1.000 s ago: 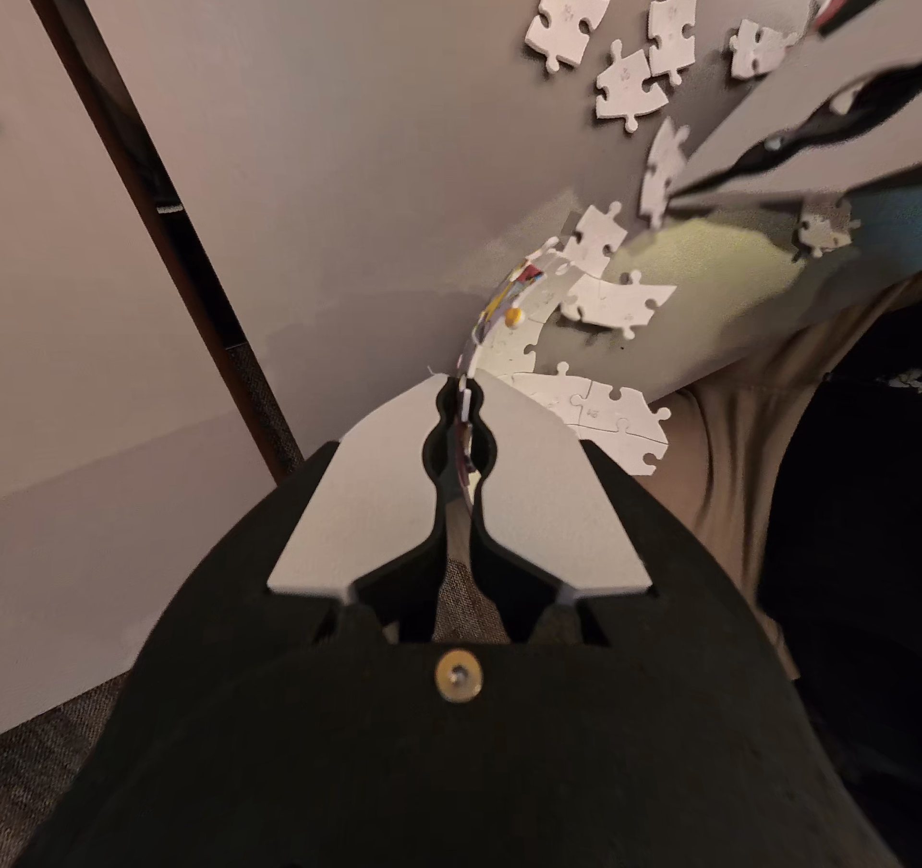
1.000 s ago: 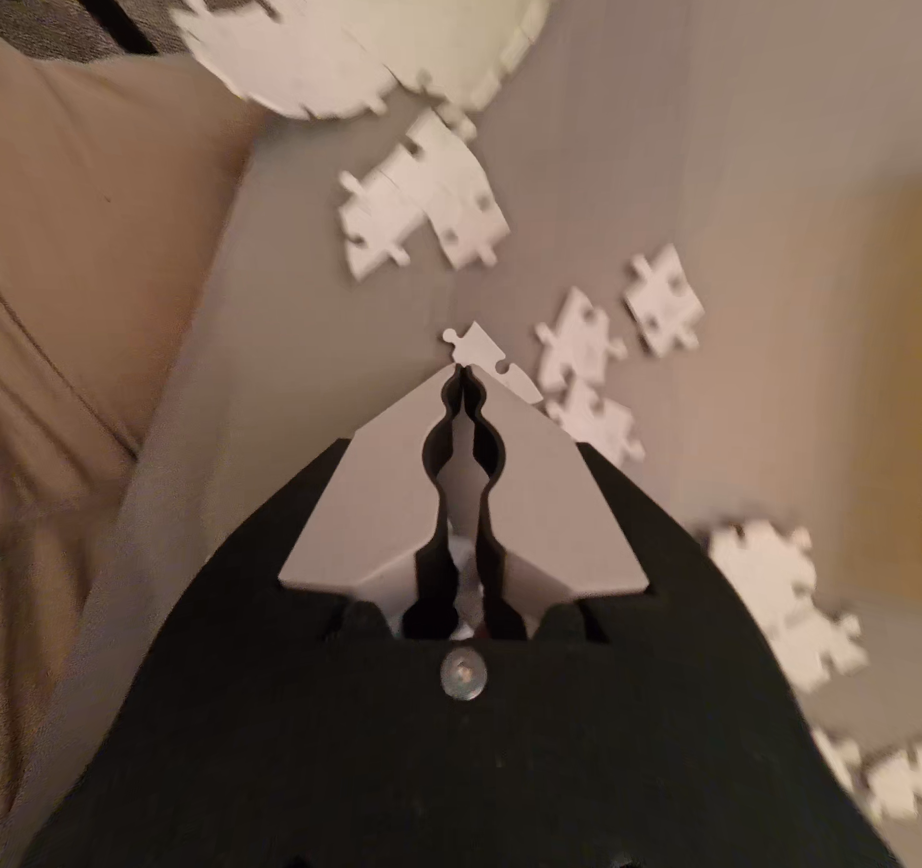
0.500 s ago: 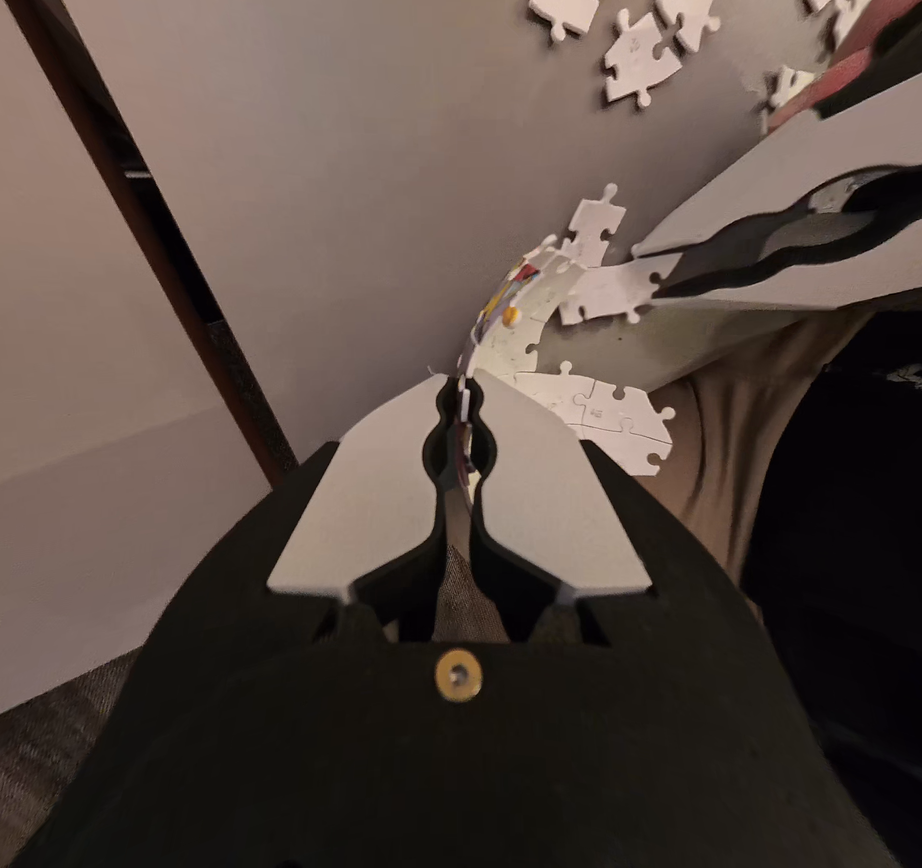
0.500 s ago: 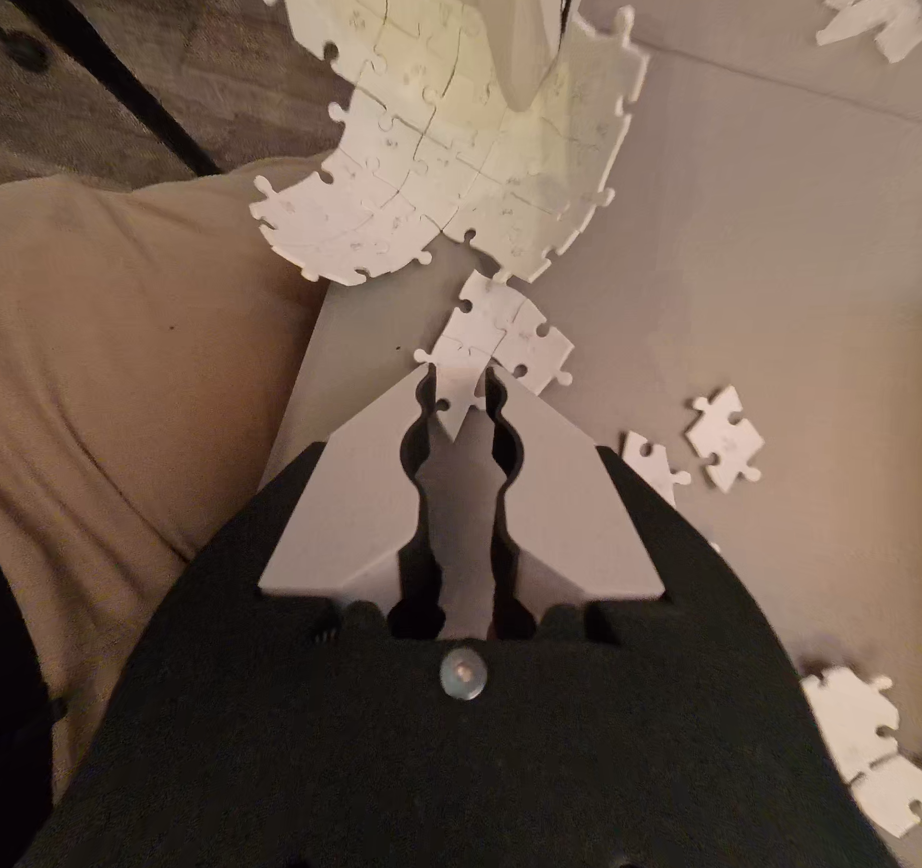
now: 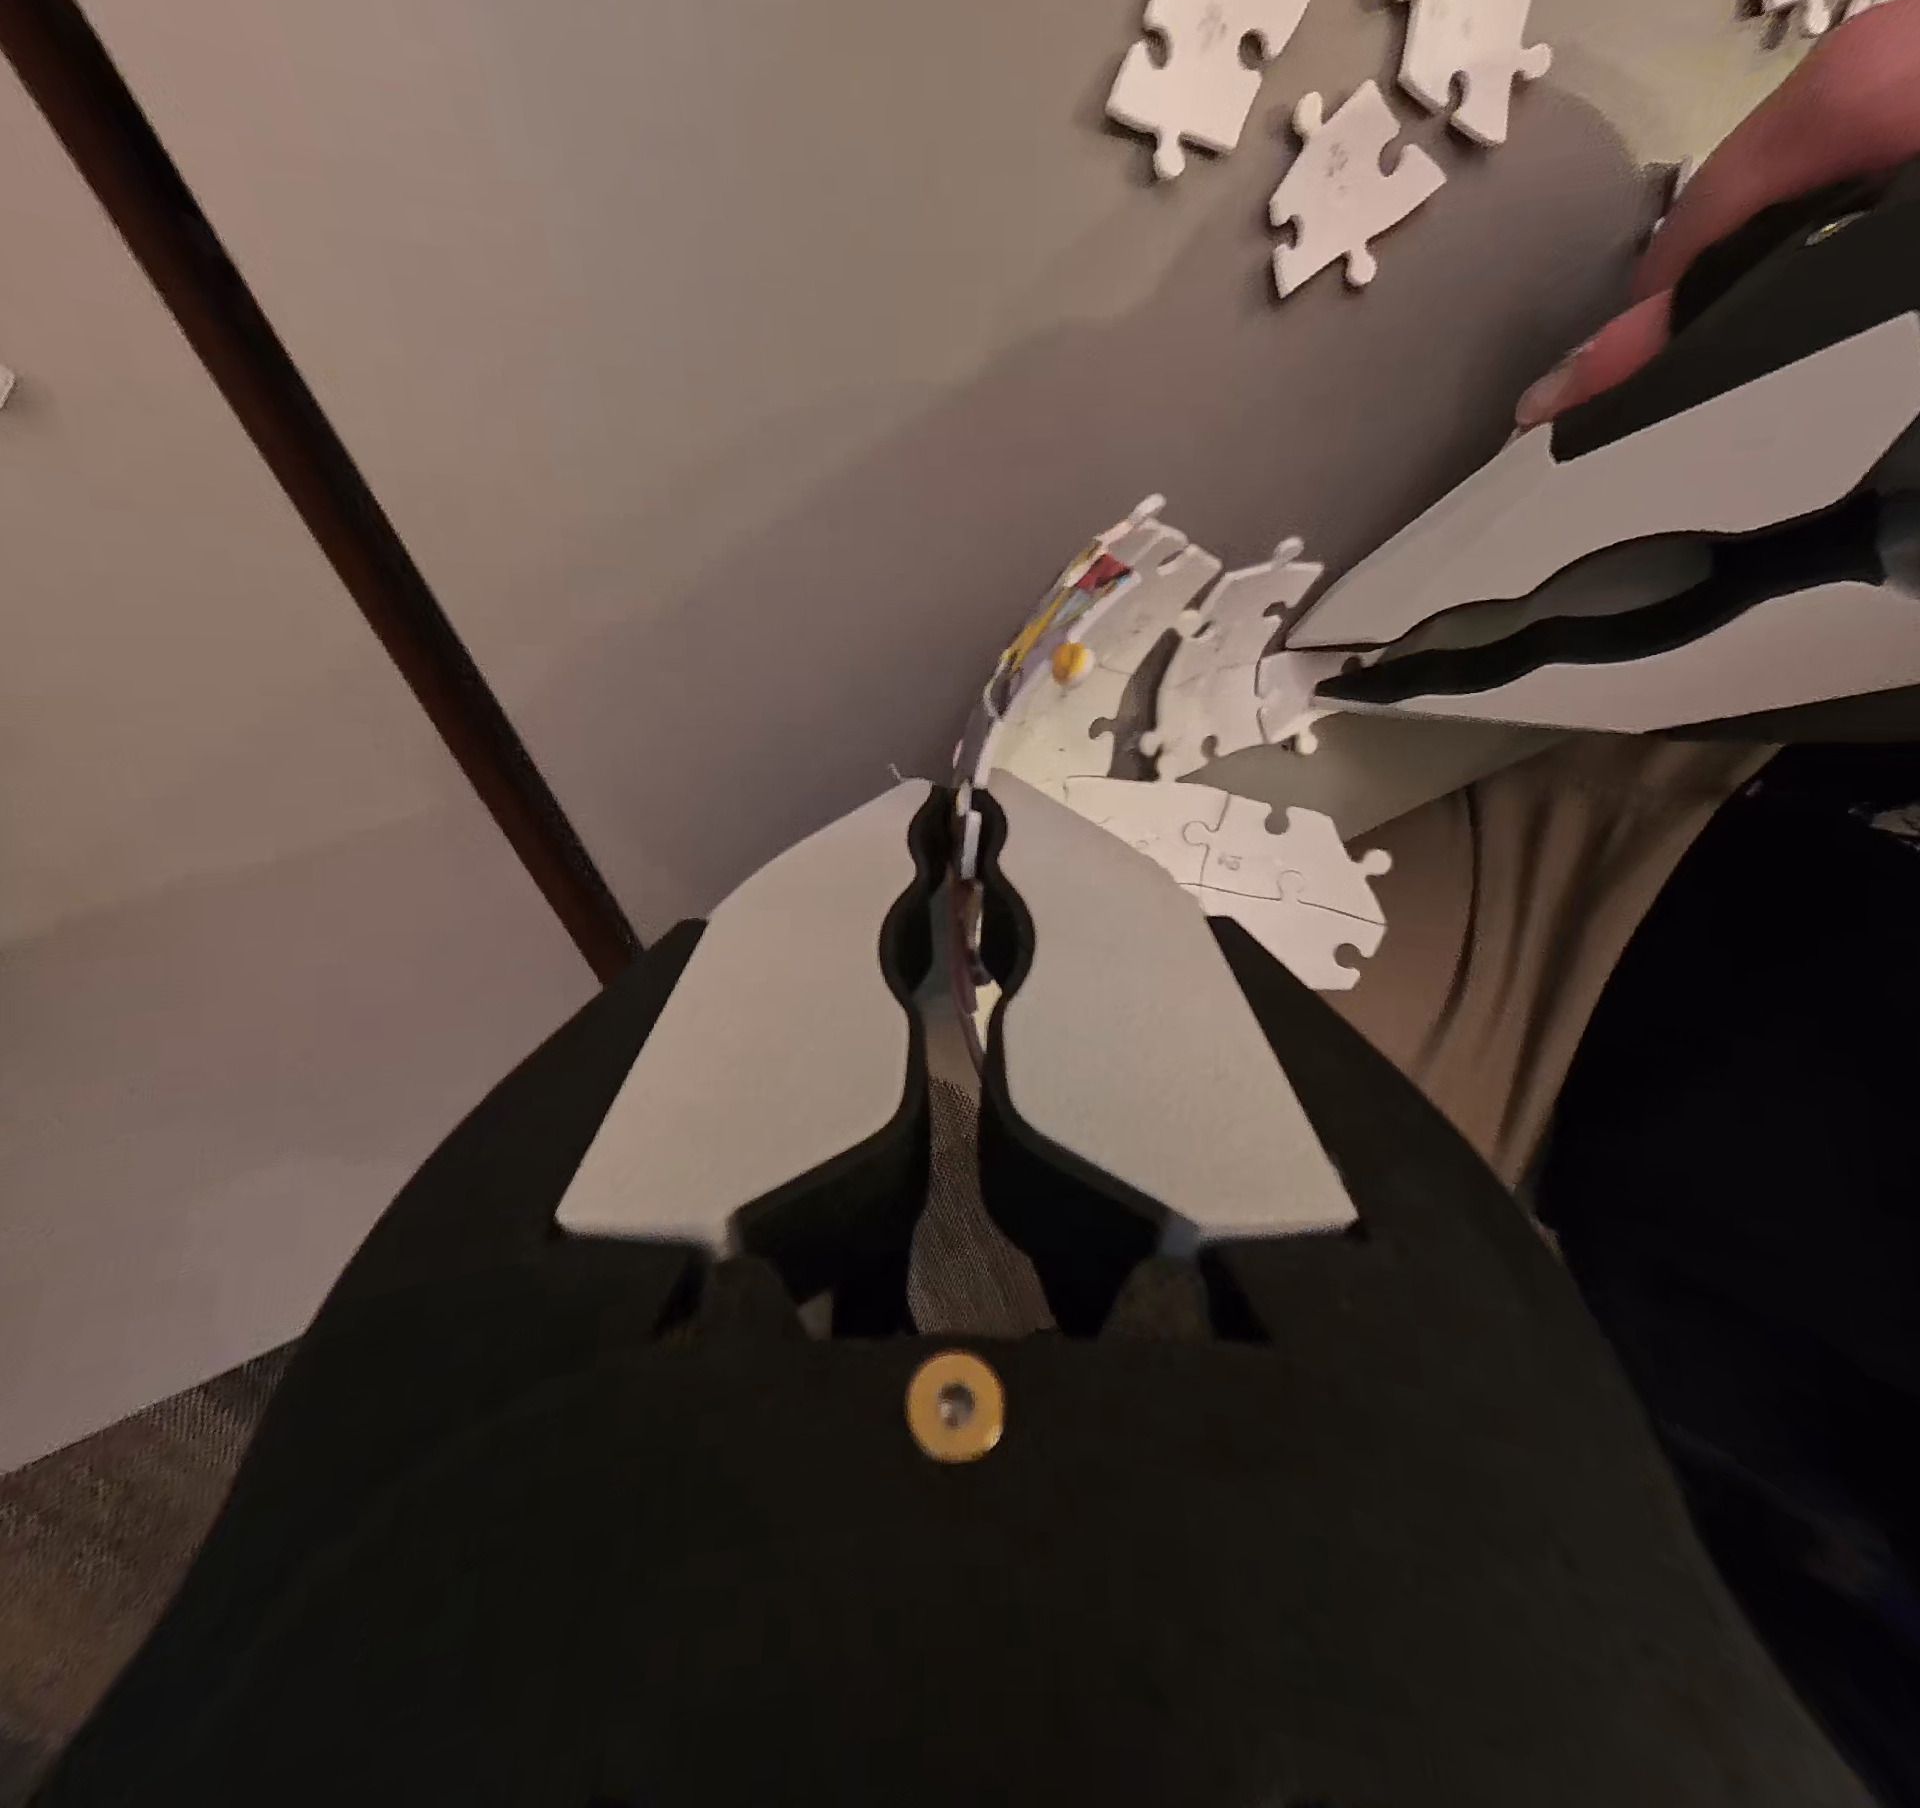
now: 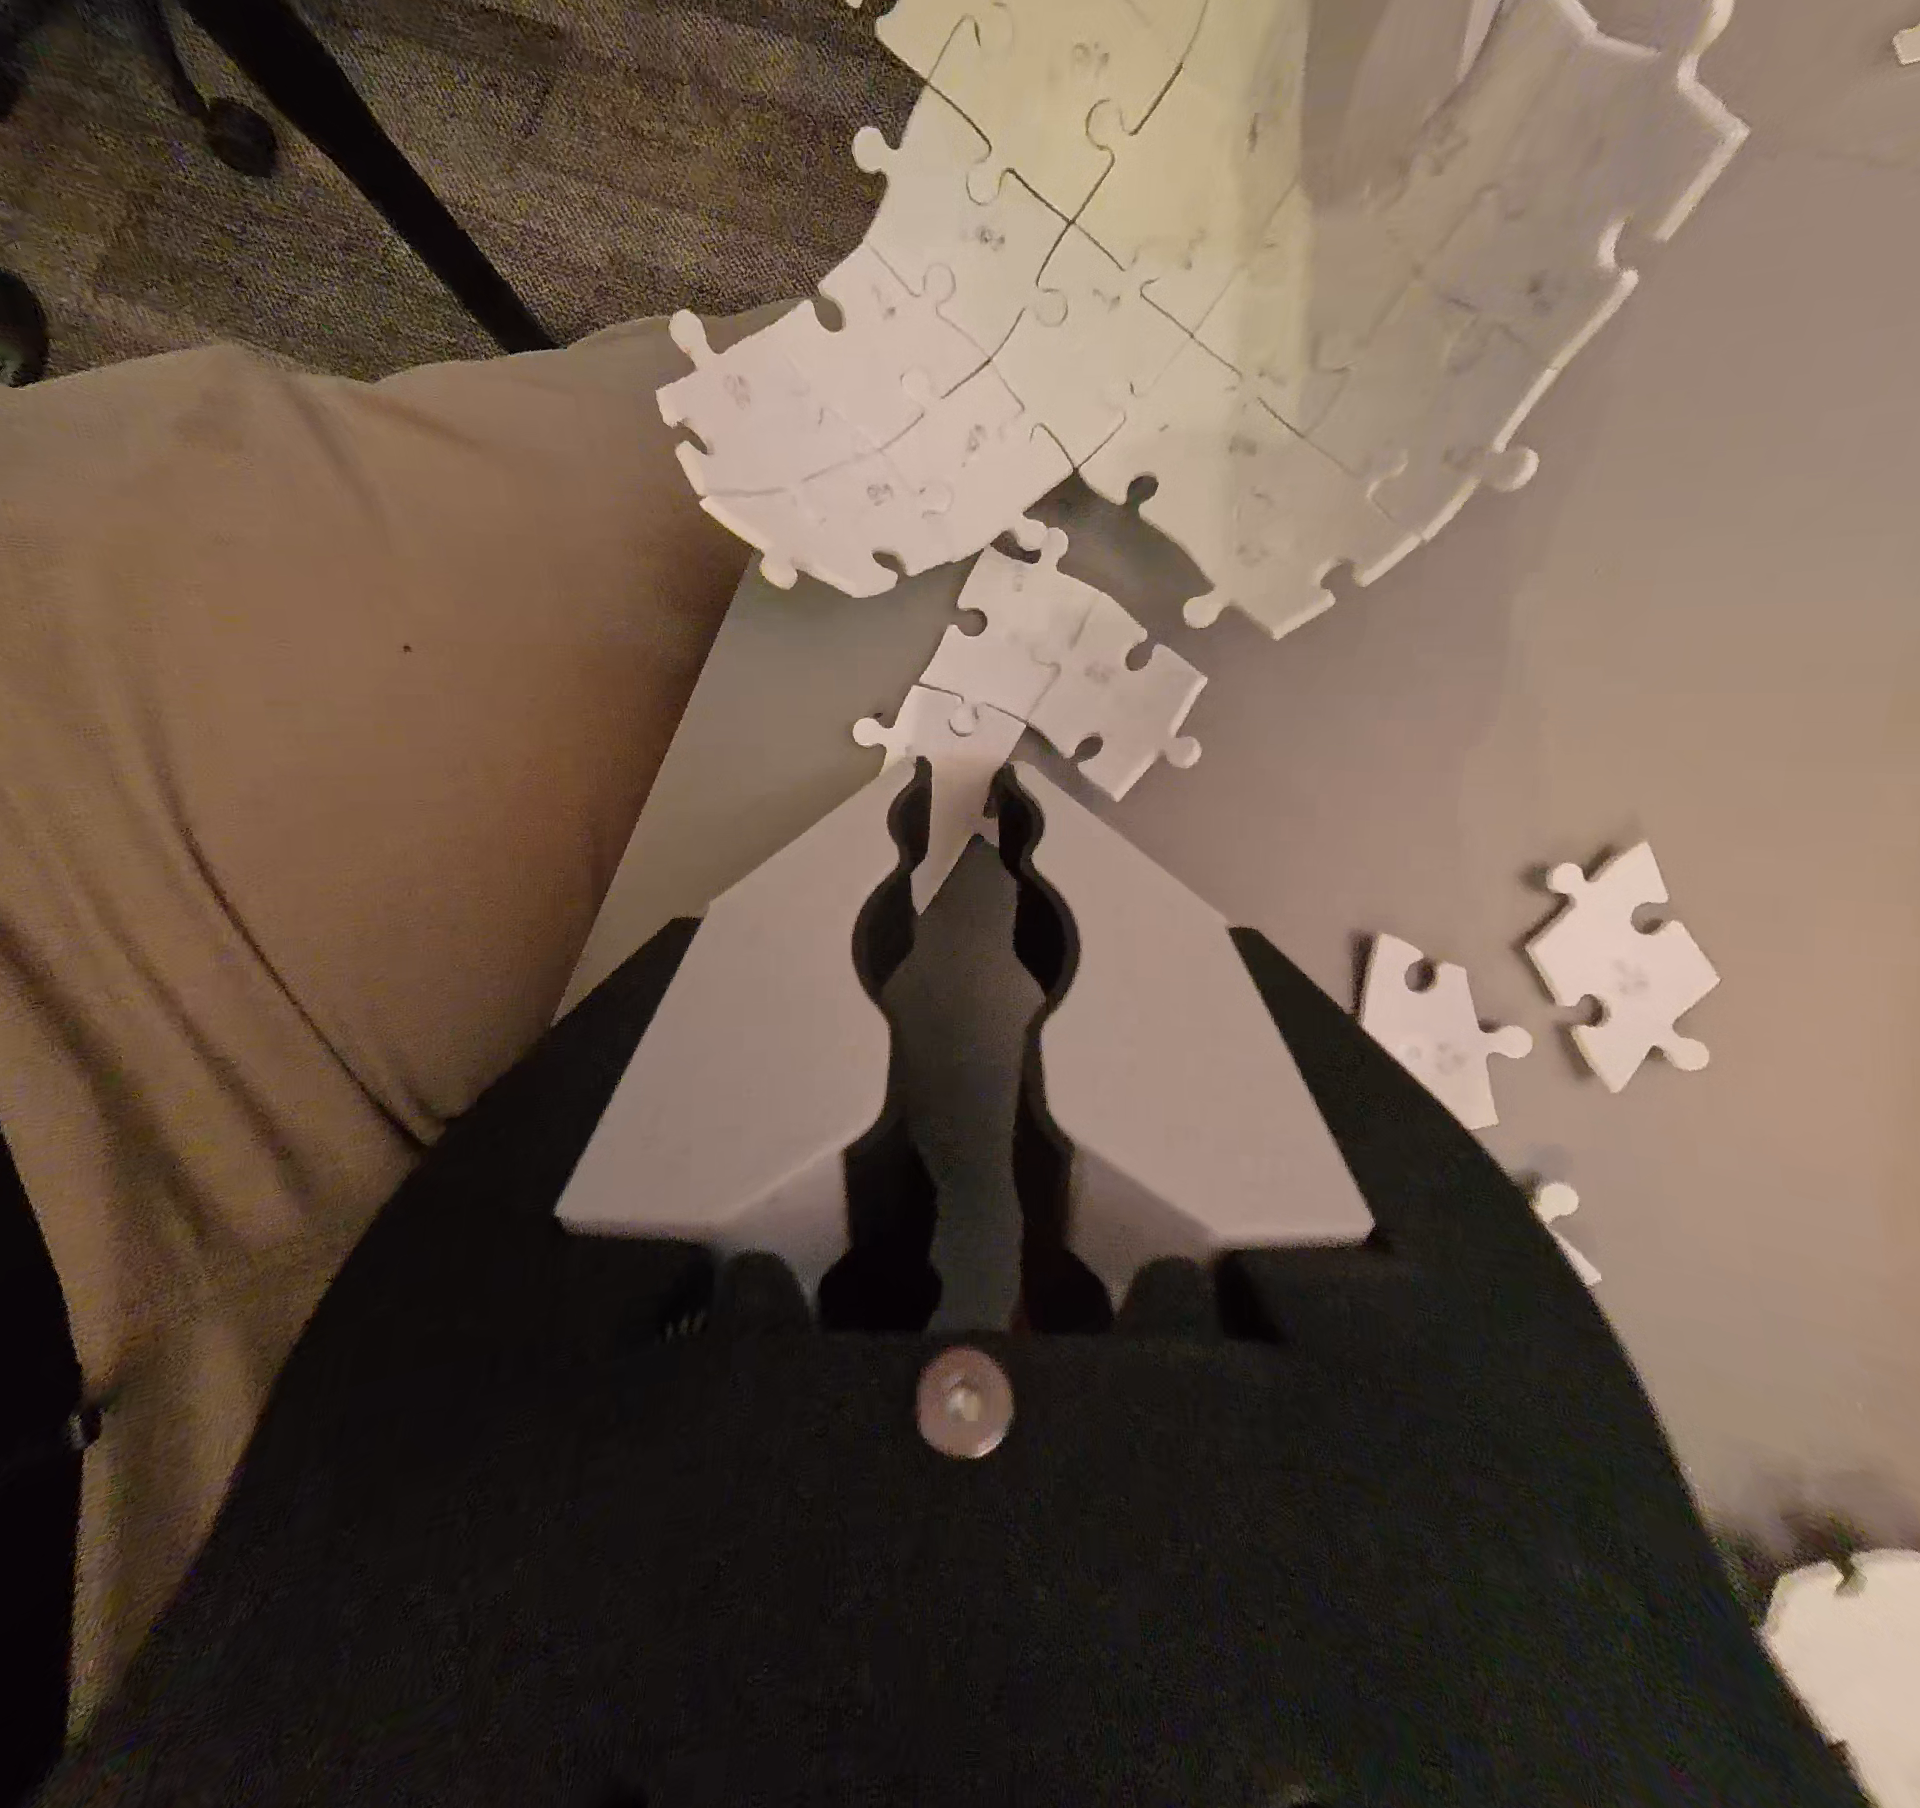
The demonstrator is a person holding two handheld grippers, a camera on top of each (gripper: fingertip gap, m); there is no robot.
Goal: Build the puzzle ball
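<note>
The part-built puzzle ball (image 6: 1143, 304) is a curved white shell of joined pieces. In the left wrist view it shows edge-on (image 5: 1049, 678), with a coloured outer face. My left gripper (image 5: 966, 813) is shut on its rim and holds it up over the table edge. My right gripper (image 6: 961, 782) is shut on a small cluster of three joined white pieces (image 6: 1049, 678). The cluster's top tab sits just under a notch in the shell's lower edge. In the left wrist view the right gripper (image 5: 1309, 667) comes in from the right with the cluster (image 5: 1236, 657) against the shell.
Loose white pieces lie on the grey table (image 5: 727, 304), some at the back (image 5: 1205, 33) (image 5: 1351, 179) and some to my right (image 6: 1621, 969) (image 6: 1439, 1031). A person's beige clothing (image 6: 260, 719) is at the table edge. A dark table leg (image 5: 312, 470) runs past on the left. Left tips to right tips: about 11 cm.
My right gripper picked up the cluster from the table and carried it up to the shell's lower edge. My left gripper kept hold of the shell and barely moved.
</note>
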